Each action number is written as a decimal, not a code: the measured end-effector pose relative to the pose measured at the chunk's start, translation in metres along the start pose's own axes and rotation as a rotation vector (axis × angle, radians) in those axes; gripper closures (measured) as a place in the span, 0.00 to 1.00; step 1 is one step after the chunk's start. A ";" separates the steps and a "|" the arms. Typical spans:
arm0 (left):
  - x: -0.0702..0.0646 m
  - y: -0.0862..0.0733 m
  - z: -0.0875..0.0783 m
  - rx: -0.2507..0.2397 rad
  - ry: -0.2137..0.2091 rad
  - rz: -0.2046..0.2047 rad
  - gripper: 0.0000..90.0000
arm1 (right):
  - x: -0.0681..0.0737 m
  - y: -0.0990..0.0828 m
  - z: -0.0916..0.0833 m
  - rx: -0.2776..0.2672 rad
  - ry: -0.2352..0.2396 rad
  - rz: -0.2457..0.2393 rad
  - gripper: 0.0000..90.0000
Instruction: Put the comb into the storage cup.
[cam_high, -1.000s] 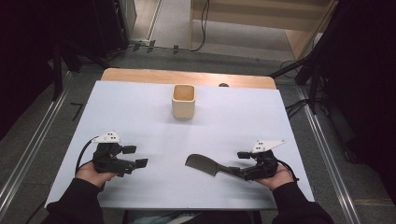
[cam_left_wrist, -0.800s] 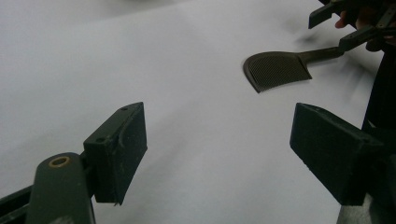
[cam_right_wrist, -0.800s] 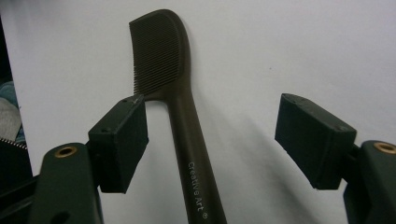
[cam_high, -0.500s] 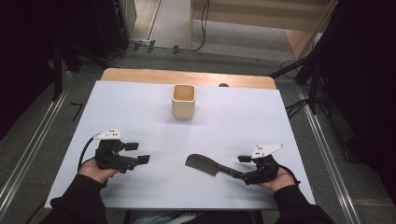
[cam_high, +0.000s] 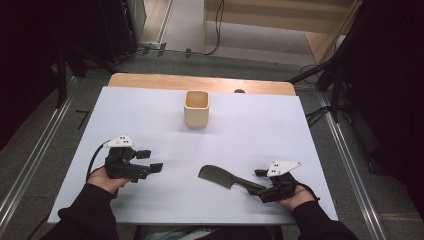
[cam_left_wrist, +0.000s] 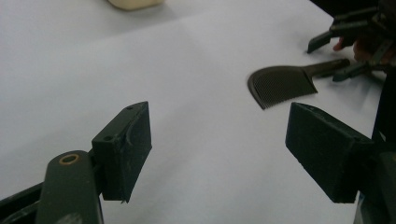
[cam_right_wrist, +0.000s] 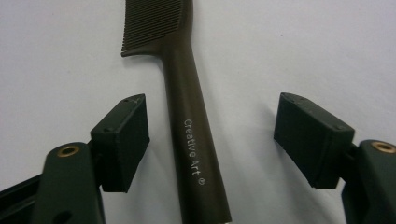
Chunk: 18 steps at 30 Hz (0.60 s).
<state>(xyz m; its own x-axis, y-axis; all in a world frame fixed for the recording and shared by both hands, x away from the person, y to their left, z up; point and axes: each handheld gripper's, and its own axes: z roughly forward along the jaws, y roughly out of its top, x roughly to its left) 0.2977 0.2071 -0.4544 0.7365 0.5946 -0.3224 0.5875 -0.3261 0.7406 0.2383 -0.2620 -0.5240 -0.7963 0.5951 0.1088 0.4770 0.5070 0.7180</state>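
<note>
A dark comb (cam_high: 220, 176) lies flat on the white table (cam_high: 250, 130), its toothed head to the left and its handle to the right. The handle (cam_right_wrist: 189, 116) is printed "Creative Art". My right gripper (cam_high: 260, 186) is open at the table's near right. Its jaws stand on either side of the handle end and clear of it in the right gripper view (cam_right_wrist: 212, 135). My left gripper (cam_high: 150, 161) is open at the near left with nothing between its jaws (cam_left_wrist: 219, 149). From there the comb (cam_left_wrist: 280, 84) lies ahead to the right.
A beige square cup (cam_high: 196, 107) stands upright at the far middle of the table, and its base shows at the top of the left gripper view (cam_left_wrist: 135, 3). A wooden strip (cam_high: 200, 82) runs along the far edge. Dark floor and metal rails surround the table.
Both hands have drawn a little back toward the near edge of the table. The comb has not moved.
</note>
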 end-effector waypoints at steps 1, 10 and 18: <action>0.002 0.001 -0.002 -0.012 0.001 -0.012 0.25 | 0.002 0.000 0.000 0.002 -0.009 -0.008 0.25; 0.002 0.001 -0.002 -0.007 0.004 -0.015 0.25 | 0.006 -0.001 0.001 0.009 -0.034 -0.046 0.24; 0.003 0.000 -0.001 0.002 0.006 -0.014 0.25 | 0.010 -0.006 -0.003 0.013 -0.041 -0.062 0.27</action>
<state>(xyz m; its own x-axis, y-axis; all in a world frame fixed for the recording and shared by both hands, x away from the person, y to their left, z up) 0.2996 0.2091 -0.4544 0.7263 0.6035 -0.3289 0.5981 -0.3191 0.7352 0.2265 -0.2613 -0.5248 -0.8088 0.5870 0.0362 0.4321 0.5513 0.7137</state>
